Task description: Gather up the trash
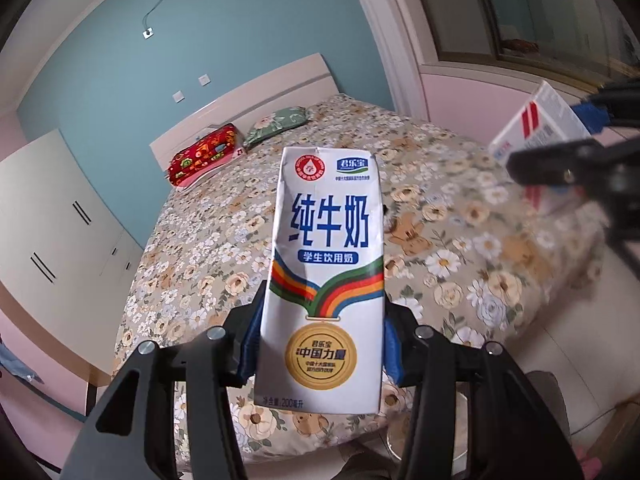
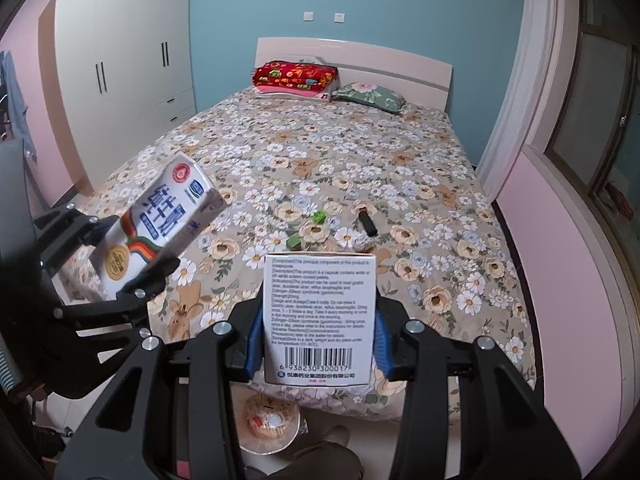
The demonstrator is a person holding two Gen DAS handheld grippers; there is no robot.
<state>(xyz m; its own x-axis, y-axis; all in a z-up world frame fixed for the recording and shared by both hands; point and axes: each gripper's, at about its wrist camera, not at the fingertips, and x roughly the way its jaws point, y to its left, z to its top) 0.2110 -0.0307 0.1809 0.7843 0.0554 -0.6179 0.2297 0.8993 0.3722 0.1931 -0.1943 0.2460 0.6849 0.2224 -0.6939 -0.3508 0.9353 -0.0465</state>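
Note:
My left gripper [image 1: 320,340] is shut on a white milk carton [image 1: 326,264] with blue Chinese lettering, held upright above the foot of the bed; it also shows at the left of the right wrist view [image 2: 160,224]. My right gripper [image 2: 318,340] is shut on a white medicine box [image 2: 320,312] with a barcode; it shows at the far right of the left wrist view [image 1: 536,128]. On the floral bedspread [image 2: 400,140] lie a black cylinder [image 2: 367,222], a crumpled foil piece [image 2: 363,242] and two small green items [image 2: 319,216].
A trash bin [image 2: 270,426] with wrappers stands on the floor below the bed's foot. A red pillow [image 2: 296,74] and a green pillow [image 2: 370,96] lie at the headboard. A white wardrobe [image 2: 120,72] stands left; a window [image 2: 592,120] is right.

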